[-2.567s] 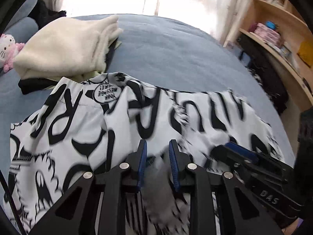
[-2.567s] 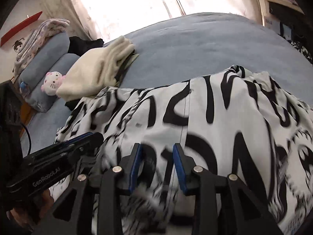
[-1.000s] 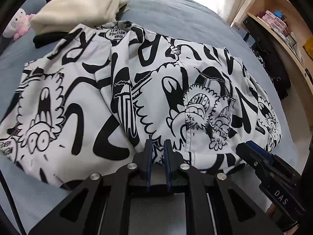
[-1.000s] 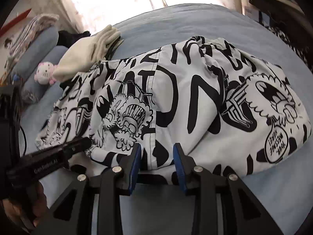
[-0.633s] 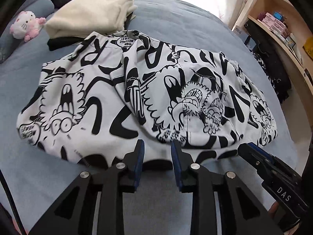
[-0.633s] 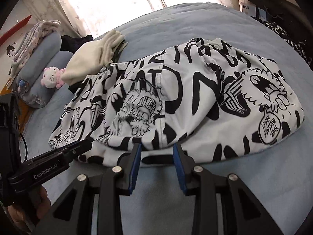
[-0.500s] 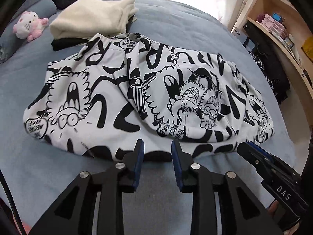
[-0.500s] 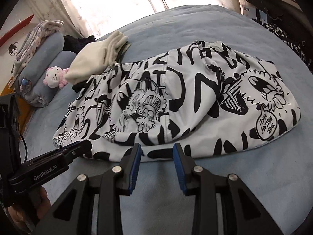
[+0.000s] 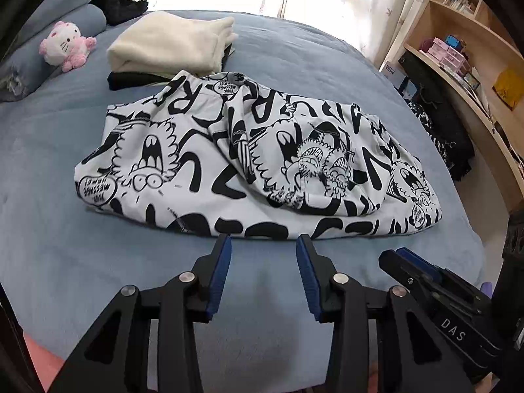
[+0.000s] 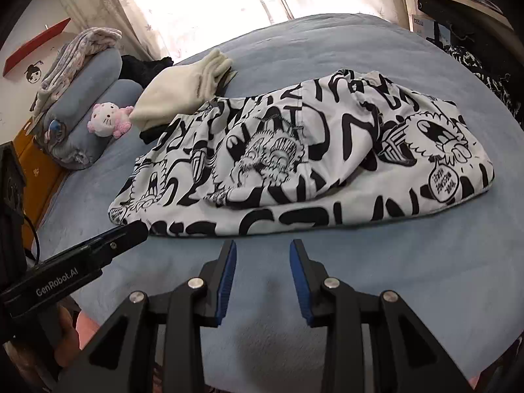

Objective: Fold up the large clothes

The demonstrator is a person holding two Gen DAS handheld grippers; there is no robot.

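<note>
A white garment with black cartoon print (image 9: 255, 163) lies folded on the blue bed (image 9: 98, 262); it also shows in the right wrist view (image 10: 311, 163). My left gripper (image 9: 263, 245) is open and empty, just short of the garment's near edge. My right gripper (image 10: 262, 249) is open and empty, also just short of that edge. In the left wrist view the right gripper (image 9: 425, 278) shows at the lower right. In the right wrist view the left gripper (image 10: 98, 249) shows at the lower left.
A folded cream garment (image 9: 170, 44) on dark clothes lies behind the printed one. A pink plush cat (image 9: 65, 46) and blue pillows (image 10: 88, 104) sit at the left. Wooden shelves (image 9: 475, 49) stand to the right of the bed.
Both grippers let go of the garment's near edge, opened and pulled back from it. The garment now lies flat and folded on the bed.
</note>
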